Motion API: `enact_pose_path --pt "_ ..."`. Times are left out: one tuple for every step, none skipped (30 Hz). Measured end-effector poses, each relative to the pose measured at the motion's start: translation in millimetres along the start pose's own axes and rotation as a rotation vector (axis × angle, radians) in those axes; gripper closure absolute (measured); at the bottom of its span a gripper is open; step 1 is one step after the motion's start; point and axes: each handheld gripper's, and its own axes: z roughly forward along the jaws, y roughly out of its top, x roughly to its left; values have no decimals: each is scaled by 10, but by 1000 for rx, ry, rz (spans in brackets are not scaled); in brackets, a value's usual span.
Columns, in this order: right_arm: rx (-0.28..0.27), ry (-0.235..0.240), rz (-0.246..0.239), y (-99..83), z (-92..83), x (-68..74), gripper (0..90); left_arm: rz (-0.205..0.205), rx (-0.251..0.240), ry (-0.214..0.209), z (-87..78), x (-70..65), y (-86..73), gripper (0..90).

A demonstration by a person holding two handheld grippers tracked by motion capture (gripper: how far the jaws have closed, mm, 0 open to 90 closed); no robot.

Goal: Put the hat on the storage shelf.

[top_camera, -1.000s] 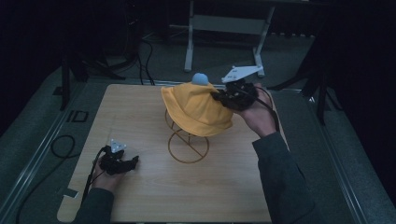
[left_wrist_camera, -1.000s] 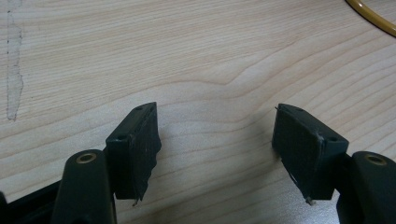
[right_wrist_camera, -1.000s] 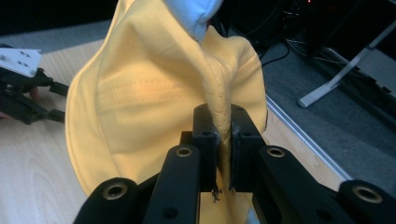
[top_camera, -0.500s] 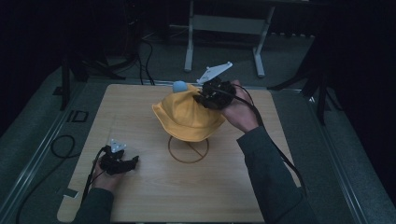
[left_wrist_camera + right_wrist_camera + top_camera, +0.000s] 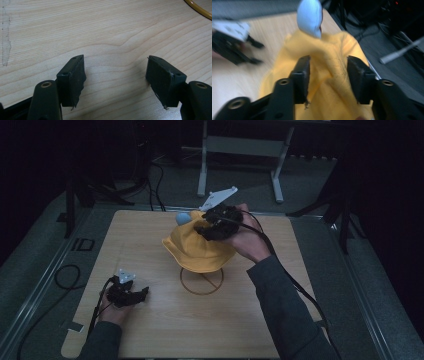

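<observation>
A yellow hat (image 5: pixel 200 251) hangs over a wire stand whose ring base (image 5: pixel 201 281) lies at the table's middle. The stand's pale blue ball (image 5: pixel 183 218) pokes out beside the hat's top. My right gripper (image 5: pixel 205 227) is at the hat's crown, shut on a fold of it. In the right gripper view the hat's yellow cloth (image 5: pixel 329 82) bunches between the two jaws of that gripper (image 5: pixel 328 62), with the blue ball (image 5: pixel 310 17) just beyond. My left gripper (image 5: pixel 142 292) rests on the table at the front left, its jaws (image 5: pixel 116 65) open over bare wood.
The wooden table (image 5: pixel 150 235) stands on a dark floor with cables at the left. A grey metal frame (image 5: pixel 240 150) stands behind it. A yellow arc of the ring base (image 5: pixel 197 7) crosses the left gripper view's top right corner.
My right gripper has carried the hat leftward over the stand, and the blue ball now shows at the hat's left. The left gripper has stayed still.
</observation>
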Motion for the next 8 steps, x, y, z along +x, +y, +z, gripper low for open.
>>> enact_pose_path --pt "-61 9 20 18 -93 -13 432 -1 0 0 0 -1 0 321" --pt "-75 12 28 24 -124 -24 406 0 0 0 0 0 0 321" --pt "-75 12 28 24 -124 -24 406 0 0 0 0 0 0 321" --pt "-106 -1 55 37 -198 -48 377 -1 0 1 1 -1 1 321" --pt "-106 -1 55 37 -198 -48 377 -1 0 1 1 -1 1 321" --pt "-113 1 64 36 -230 -59 368 -1 -1 2 2 -2 1 321" --pt "-125 -20 71 25 -283 -77 356 -1 -1 1 2 -1 1 321" --pt "-127 -21 74 18 -306 -86 354 -1 -1 1 2 -1 1 321"
